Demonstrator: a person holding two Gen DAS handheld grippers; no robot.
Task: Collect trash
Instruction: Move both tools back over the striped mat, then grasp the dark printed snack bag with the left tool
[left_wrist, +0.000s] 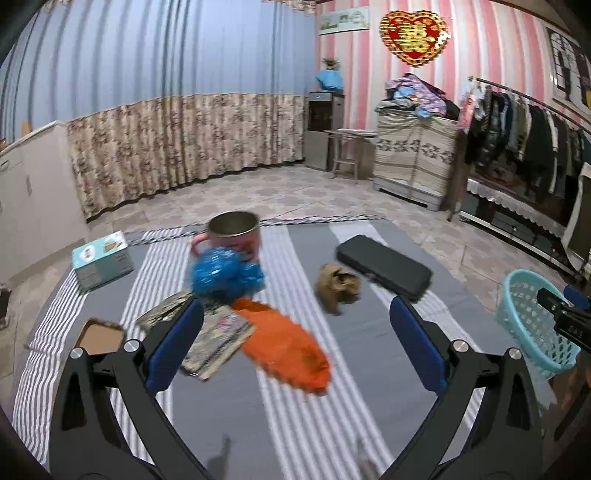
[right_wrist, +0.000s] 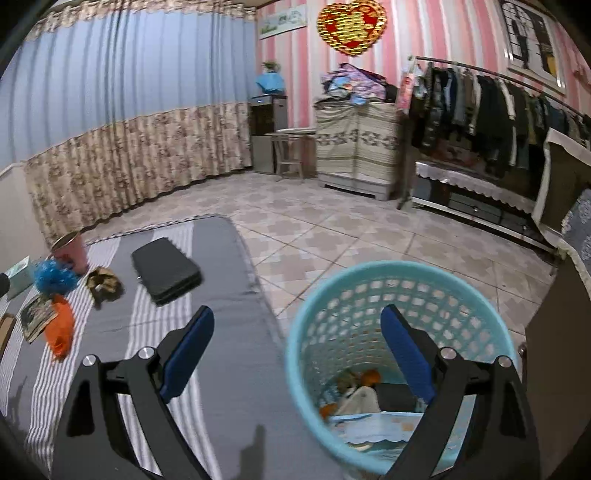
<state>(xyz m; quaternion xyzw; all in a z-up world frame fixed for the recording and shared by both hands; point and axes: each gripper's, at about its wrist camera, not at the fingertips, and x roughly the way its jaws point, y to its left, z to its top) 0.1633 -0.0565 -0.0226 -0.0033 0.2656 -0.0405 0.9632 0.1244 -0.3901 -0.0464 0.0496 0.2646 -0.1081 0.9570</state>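
Grey-and-white striped bedding (left_wrist: 303, 413) covers a low bed beside a tiled floor, with pink striped walls and a clothes rail behind. Scattered on it are the pieces judged to be trash: a crumpled orange plastic bag (left_wrist: 284, 347), a blue shiny crinkled ball of wrapping (left_wrist: 221, 275), a creased printed paper packet (left_wrist: 218, 343), a brown crumpled wad of paper (left_wrist: 338, 286) and a torn brown cardboard scrap (left_wrist: 101, 334). A pink metal-rimmed mug (left_wrist: 236, 236), a pale blue printed carton (left_wrist: 103, 258) and a flat black zipped case (left_wrist: 384, 266) lie among them.

The left hand-held gripper (left_wrist: 295, 339) hangs with jaws spread wide and empty, above the orange bag and paper packet. The right hand-held gripper (right_wrist: 297, 354) is likewise wide and empty, poised over the rim of the turquoise perforated plastic basket (right_wrist: 295, 354), which stands on the floor against the bed edge and already holds some scraps.

Several risks seem likely. The orange bag overlaps the packet, so a close may catch both or only a slippery fold that drops on the way. The blue ball sits touching the mug; reaching for it could tip the mug. The light basket could be knocked over by the right jaw.
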